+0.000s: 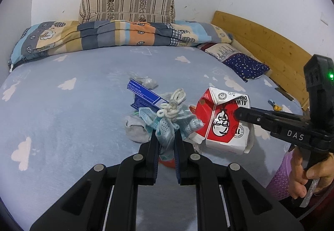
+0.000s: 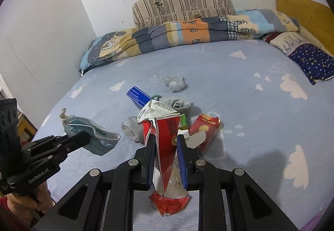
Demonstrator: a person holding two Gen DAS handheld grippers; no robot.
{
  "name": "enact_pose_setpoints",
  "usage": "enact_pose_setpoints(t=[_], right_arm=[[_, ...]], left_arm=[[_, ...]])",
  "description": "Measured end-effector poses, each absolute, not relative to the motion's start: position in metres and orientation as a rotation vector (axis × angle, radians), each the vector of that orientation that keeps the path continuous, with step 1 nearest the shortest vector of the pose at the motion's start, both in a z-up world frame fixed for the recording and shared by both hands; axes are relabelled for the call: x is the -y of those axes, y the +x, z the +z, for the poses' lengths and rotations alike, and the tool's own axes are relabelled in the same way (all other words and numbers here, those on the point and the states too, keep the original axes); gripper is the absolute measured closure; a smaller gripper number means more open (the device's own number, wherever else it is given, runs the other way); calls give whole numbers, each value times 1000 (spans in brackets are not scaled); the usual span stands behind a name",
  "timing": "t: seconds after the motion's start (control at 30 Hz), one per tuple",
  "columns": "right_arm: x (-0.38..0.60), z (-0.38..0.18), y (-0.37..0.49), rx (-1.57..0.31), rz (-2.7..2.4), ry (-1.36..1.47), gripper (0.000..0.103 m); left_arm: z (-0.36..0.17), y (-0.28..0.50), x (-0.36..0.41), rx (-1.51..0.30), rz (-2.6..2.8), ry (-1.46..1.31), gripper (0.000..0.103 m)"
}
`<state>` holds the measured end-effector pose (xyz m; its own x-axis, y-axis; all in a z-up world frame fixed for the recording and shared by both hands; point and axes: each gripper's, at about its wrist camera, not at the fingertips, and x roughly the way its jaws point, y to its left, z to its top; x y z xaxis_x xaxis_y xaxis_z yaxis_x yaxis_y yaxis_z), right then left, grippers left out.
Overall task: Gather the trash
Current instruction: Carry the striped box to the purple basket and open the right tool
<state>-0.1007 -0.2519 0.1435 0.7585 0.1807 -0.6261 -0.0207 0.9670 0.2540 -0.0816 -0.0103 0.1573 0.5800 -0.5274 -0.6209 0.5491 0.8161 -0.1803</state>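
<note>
My left gripper (image 1: 167, 134) is shut on a light blue face mask (image 1: 165, 124) whose white straps are knotted on top. In the right wrist view the same mask (image 2: 94, 133) hangs from the left gripper (image 2: 86, 137) over the bed's left side. My right gripper (image 2: 166, 137) is shut on a crumpled red-and-white paper carton (image 2: 167, 126), also seen as the carton (image 1: 221, 122) at the right gripper's tip (image 1: 238, 113). On the sheet behind lie a blue box (image 2: 138, 95), a red packet (image 2: 205, 129), grey socks (image 2: 179, 103) and crumpled clear plastic (image 2: 175, 83).
The bed (image 2: 250, 106) has a pale blue cloud-print sheet. A folded quilt (image 1: 117, 33) and a striped pillow (image 1: 127, 5) lie by the far wall. A starry blue pillow (image 1: 246, 66) rests by the wooden headboard (image 1: 267, 43). Something purple (image 1: 279, 178) sits beside a hand at the lower right.
</note>
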Motion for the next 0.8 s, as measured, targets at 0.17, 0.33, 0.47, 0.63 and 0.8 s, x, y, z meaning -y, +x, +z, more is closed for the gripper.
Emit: enact_pose_setpoints(t=[0.17,0.33,0.47,0.63,0.8], right_arm=[[254,149,-106,-696,91,238,82],[266,162,-134,-657,45,246,82],[289,169,-170,-637,-2,282,82],[329,176,-219,-624,-131,273,82],[375,181,-278,-607,-284,263,82]], left_arm=[[158,-83,20,-709,-646,34,91],[163,-95,42,-690,-700,49,91],[167,-116,74,-668,-789,73,91],[165,-148,124,-675,-911,116,91],[164,-180,169,-690,-1025,144,91]])
